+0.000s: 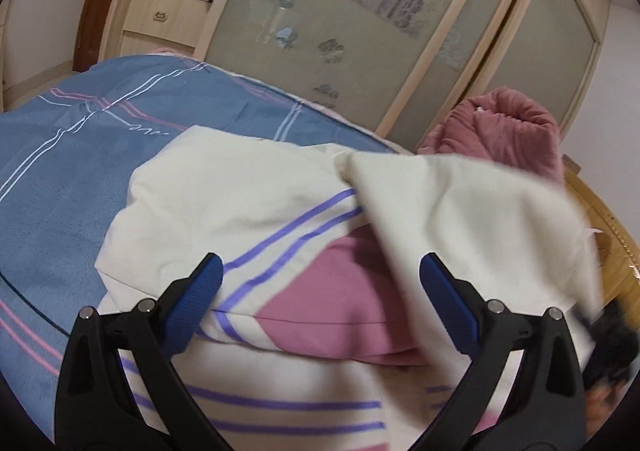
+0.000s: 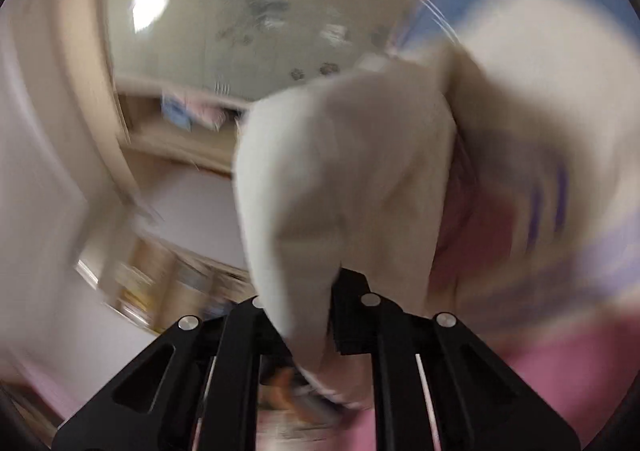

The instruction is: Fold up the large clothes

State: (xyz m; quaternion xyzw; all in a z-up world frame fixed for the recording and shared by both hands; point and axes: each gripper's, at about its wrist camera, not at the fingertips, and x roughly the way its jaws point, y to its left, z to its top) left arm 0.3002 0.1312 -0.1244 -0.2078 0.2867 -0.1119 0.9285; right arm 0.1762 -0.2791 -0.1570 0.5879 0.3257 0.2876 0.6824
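Cream garment (image 1: 248, 187) with purple stripes and a pink panel lay on the blue bed cover (image 1: 72, 155), left gripper (image 1: 320, 271) fingers spread wide above it, empty, right gripper (image 2: 316, 315) fingers pinched on a cream fold, lifted at 3 o'clock, blurred.

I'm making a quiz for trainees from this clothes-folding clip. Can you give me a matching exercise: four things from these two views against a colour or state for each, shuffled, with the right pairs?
Things:
1. left tool
2. right tool
3. bed cover
4. bundle by the wardrobe

Colour or state:
A. dusty pink, bunched up
B. shut on cream cloth
C. open, nothing between its blue pads
D. blue with pink and white stripes

Pairs: 1-C, 2-B, 3-D, 4-A

The cream garment lies on the bed cover; the right tool pinches a fold of it.
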